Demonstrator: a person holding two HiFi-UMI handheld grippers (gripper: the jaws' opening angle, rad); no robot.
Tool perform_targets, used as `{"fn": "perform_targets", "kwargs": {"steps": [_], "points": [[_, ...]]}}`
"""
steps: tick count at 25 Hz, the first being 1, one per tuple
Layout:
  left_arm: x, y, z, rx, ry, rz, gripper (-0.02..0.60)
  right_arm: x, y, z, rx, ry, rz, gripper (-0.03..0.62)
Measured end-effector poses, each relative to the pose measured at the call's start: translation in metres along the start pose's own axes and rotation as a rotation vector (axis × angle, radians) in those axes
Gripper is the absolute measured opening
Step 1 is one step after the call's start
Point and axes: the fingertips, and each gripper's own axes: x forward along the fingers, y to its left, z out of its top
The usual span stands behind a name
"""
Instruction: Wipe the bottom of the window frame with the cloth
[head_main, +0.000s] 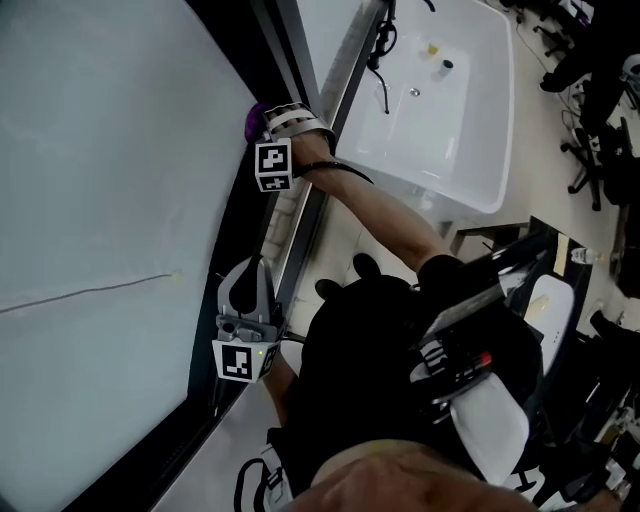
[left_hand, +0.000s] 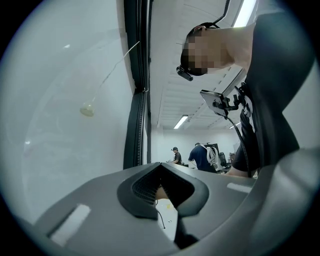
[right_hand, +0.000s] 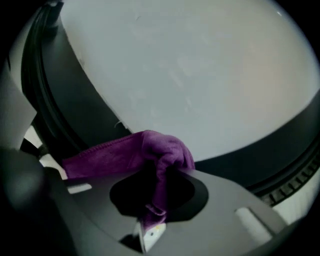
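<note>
Two grippers: right gripper fingers clamp the purple cloth at the window frame; left gripper fingers together, empty.

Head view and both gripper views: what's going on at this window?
A person stands at a window with a gripper in each hand. The right gripper is shut on a purple cloth and holds it to the dark window frame, at the edge of the glass pane. The left gripper sits further along the same frame, jaws together with nothing between them. Only the right one is doing the wiping.
</note>
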Motion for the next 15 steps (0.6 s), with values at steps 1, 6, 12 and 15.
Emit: {"fn": "perform_targets", "kwargs": {"steps": [1, 6, 12, 15], "points": [[0.002, -0.001, -0.001, 0.001, 0.003, -0.002, 0.002, -0.008, 0.009, -0.007, 0.029, 0.018, 0.064, 0.04], [0.009, -0.002, -0.01, -0.008, 0.026, -0.012, 0.002, -0.111, 0.031, -0.024, 0.415, -0.25, 0.292, 0.052], [0.021, -0.011, -0.021, -0.016, 0.052, -0.036, 0.002, -0.209, 0.047, -0.017, 0.948, -0.75, 0.538, 0.054], [0.033, -0.011, -0.024, -0.007, 0.07, -0.055, 0.002, -0.231, 0.031, -0.009, 1.027, -0.889, 0.525, 0.054]]}}
